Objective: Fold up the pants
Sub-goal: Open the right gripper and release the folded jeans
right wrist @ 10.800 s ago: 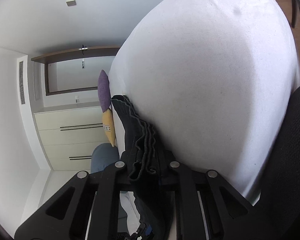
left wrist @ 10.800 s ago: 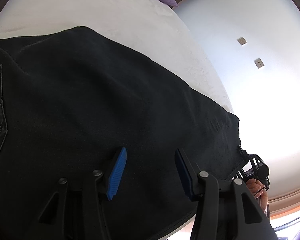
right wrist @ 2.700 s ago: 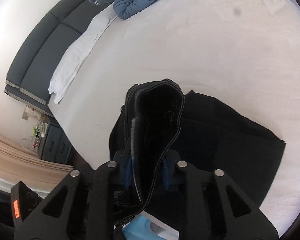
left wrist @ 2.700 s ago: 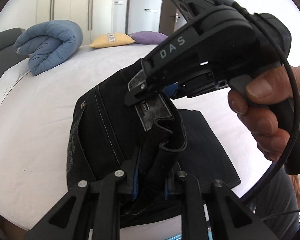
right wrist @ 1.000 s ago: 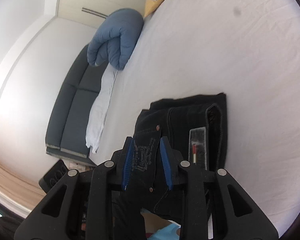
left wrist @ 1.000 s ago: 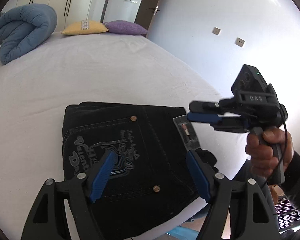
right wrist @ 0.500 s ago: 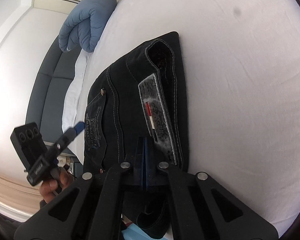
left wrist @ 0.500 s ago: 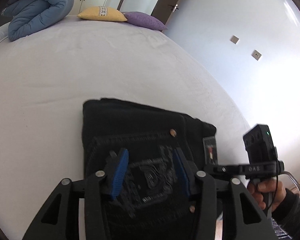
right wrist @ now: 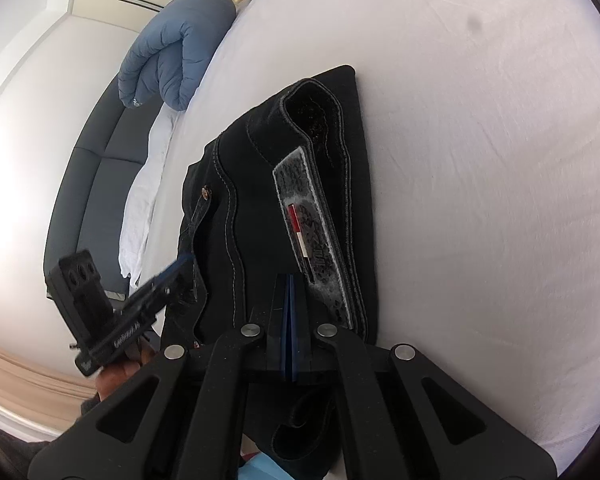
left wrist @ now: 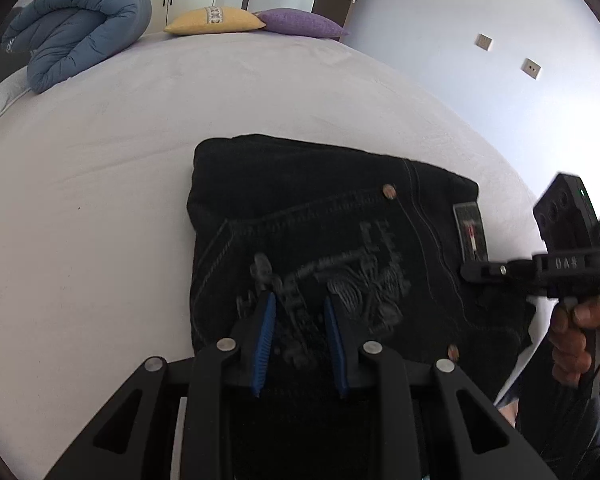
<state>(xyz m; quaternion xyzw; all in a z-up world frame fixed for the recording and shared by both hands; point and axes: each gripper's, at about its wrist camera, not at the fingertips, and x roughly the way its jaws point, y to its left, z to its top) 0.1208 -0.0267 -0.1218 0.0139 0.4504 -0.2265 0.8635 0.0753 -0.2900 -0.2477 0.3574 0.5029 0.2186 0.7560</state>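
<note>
Both claws are mine: left gripper (left wrist: 300, 320), jaws just narrowing with nothing pinched, hovers over the pocket embroidery, I judge to pat it flat; right gripper (right wrist: 290, 292) is fully closed and empty above the waistband. Folded pants (left wrist: 320, 208) lie near the bed (left wrist: 100, 160) edge.

The black pants (left wrist: 332, 216) lie folded into a compact, roughly square bundle near the edge of the white bed (left wrist: 100, 184). A back pocket with pale embroidery and copper rivets faces up, with the waistband's grey label toward the right side.
</note>
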